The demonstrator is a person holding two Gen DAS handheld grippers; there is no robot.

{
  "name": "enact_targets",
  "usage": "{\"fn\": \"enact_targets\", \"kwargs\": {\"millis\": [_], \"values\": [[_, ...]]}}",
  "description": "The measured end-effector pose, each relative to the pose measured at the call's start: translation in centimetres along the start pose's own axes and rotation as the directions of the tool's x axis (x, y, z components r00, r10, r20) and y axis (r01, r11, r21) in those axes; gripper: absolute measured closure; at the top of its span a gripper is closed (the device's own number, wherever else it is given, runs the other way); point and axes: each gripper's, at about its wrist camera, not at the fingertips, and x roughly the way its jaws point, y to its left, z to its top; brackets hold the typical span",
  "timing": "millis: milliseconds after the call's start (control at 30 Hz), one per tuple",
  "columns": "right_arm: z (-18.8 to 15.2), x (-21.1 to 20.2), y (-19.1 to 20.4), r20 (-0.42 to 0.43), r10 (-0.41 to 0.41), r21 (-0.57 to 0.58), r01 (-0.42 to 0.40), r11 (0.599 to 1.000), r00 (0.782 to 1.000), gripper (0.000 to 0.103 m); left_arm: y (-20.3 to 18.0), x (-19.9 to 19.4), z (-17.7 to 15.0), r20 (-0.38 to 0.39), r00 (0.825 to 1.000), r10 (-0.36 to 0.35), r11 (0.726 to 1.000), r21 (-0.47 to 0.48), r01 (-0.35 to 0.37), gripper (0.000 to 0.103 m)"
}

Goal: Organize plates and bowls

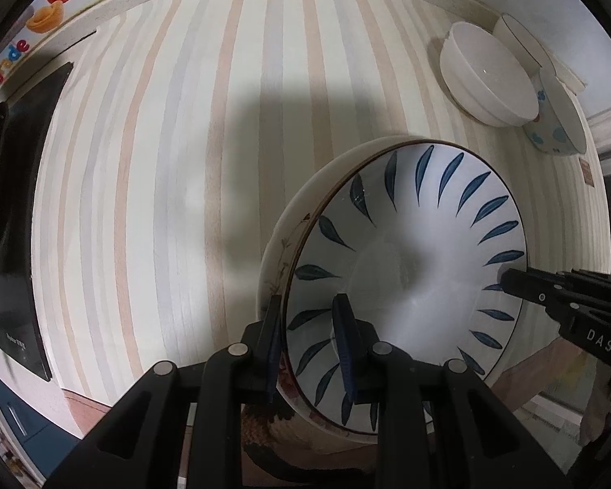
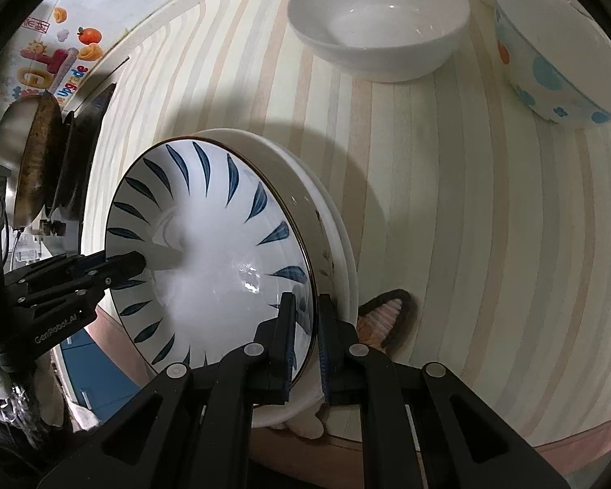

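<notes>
A white plate with blue leaf marks point(image 1: 407, 220) point(image 2: 207, 220) lies stacked on a plain cream plate with a faint flower print point(image 1: 271, 252) point(image 2: 340, 240) on the striped table. My left gripper point(image 1: 307, 298) straddles the leaf plate's rim, one finger outside and one on the inner wall, shut on it. My right gripper point(image 2: 307, 297) is shut on the opposite rim. Each gripper also shows in the other's view: the right gripper point(image 1: 509, 281) and the left gripper point(image 2: 126, 265).
A plain white bowl point(image 1: 489, 77) point(image 2: 379, 20), a blue-dotted bowl point(image 1: 558, 122) point(image 2: 558, 65) and another white bowl point(image 1: 517, 36) stand at the far right. A black cooktop point(image 1: 16, 203) with a pan point(image 2: 36, 163) lies left. A cat-shaped mat point(image 2: 387, 313) pokes out under the plates near the table's front edge.
</notes>
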Motion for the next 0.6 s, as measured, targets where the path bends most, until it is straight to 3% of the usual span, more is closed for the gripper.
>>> {"fn": "enact_targets", "kwargs": {"millis": [600], "values": [[-0.1,-1.1,-2.0,0.012,0.079,0.084,-0.080,0.993,0.997,0.087,2.5,0.4,-1.3,0.018,0.999,-0.028,0.996,-0.082,0.029,0.081]]}}
